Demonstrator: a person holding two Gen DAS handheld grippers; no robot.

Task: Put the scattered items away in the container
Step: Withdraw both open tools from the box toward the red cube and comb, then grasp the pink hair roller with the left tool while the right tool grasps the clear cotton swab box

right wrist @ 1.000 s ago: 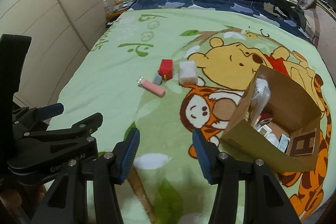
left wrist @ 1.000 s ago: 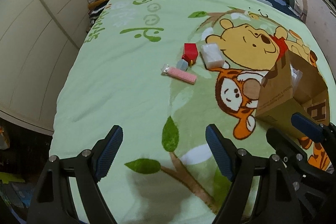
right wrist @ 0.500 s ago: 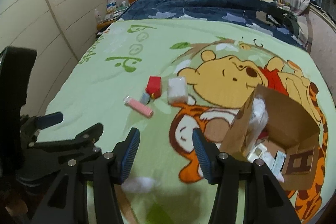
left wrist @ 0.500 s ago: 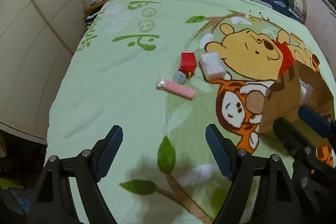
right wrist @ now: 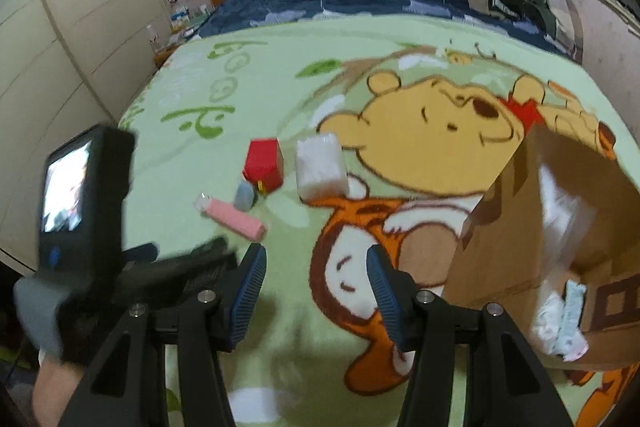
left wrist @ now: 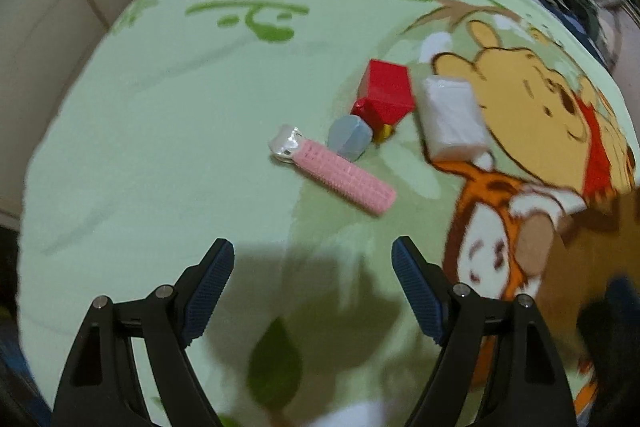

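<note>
Four items (left wrist: 344,171) lie scattered on the bed (left wrist: 160,115); cardboard box (right wrist: 532,251) partly filled; left tool (left wrist: 312,287) and right tool (right wrist: 316,291) gape empty.

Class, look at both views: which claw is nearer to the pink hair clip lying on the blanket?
Left. The left claw hangs open just short of the pink hair clip; the right claw is off to the clip's right, toward the cardboard box.

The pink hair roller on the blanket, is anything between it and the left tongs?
Nothing visible. In the left wrist view only bare green blanket lies between the open left tongs and the pink hair roller. The pale blue piece sits beside the roller's far side, near its white clip end, not in the approach.
</note>
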